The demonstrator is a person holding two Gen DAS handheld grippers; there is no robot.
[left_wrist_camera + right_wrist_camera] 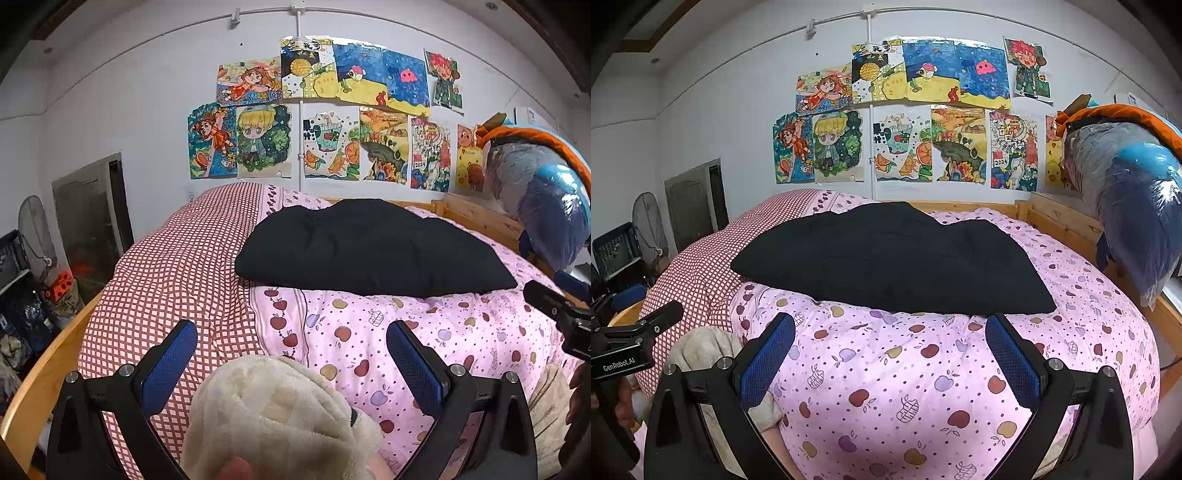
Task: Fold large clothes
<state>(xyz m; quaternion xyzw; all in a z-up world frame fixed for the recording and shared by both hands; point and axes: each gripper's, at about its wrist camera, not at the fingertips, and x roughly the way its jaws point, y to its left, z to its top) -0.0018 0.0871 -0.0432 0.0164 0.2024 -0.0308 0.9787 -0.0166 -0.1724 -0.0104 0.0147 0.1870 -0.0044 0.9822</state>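
Note:
A folded black garment (369, 247) lies flat on the pink apple-print quilt (406, 332), well ahead of both grippers; it also shows in the right wrist view (897, 258). My left gripper (291, 347) is open, its blue pads wide apart above a cream fleece sleeve (280, 413) that hides the space under it. My right gripper (890, 339) is open and empty over the quilt (886, 387), its tips just short of the garment's near edge. Each gripper appears at the other view's edge.
A red checked quilt (177, 273) covers the bed's left part. The wooden bed frame (1063, 218) runs along the back and right. A large plastic-wrapped bundle (1126, 192) hangs at the right. A fan (650, 225) and crates stand at the left. Drawings cover the wall.

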